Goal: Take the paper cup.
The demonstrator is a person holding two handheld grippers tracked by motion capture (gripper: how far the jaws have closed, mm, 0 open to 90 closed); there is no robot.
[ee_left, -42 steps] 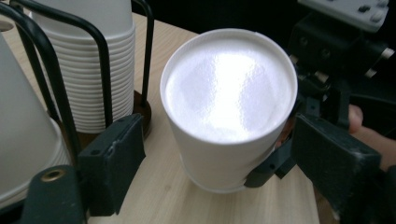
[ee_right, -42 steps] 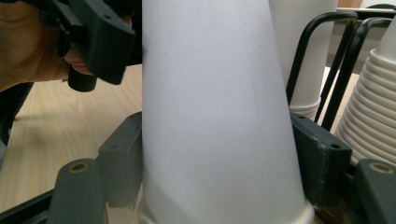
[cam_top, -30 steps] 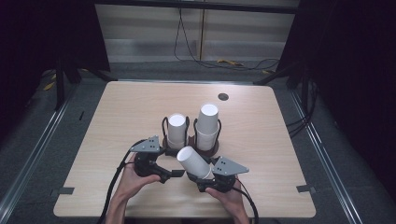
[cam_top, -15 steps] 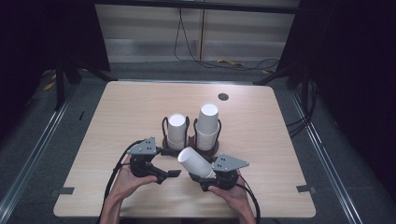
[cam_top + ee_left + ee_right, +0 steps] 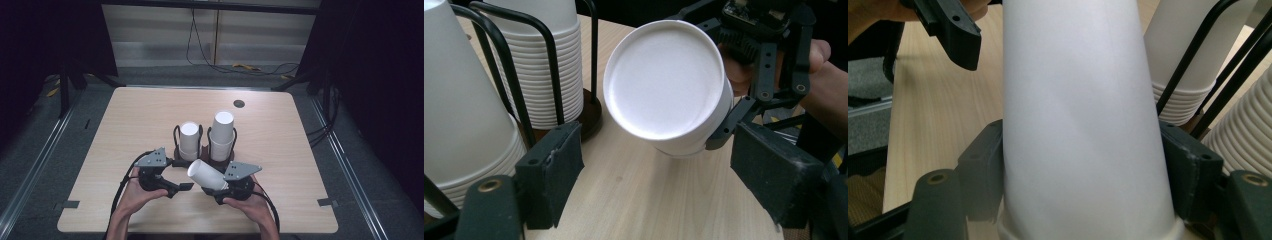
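Note:
A single white paper cup [image 5: 206,175] lies tilted in my right gripper [image 5: 218,186], its closed bottom pointing up and left. Both jaws press on the cup [image 5: 1083,120] near its rim, so the right gripper is shut on it. My left gripper [image 5: 180,187] is open just left of the cup, its pads [image 5: 551,175] spread wide, and the cup's round bottom [image 5: 666,82] faces it from a short way off. Behind them two stacks of white cups [image 5: 189,140] [image 5: 222,134] stand upside down in black wire holders on the wooden table [image 5: 125,120].
A small dark round disc [image 5: 239,104] is set in the table near its far edge. Black cables trail from both grippers toward the near edge. Beyond the table lie a grey floor and metal rails.
Both grippers have drifted slightly toward the near edge, the right one carrying the cup. The left gripper's jaws stay open beside the cup's bottom.

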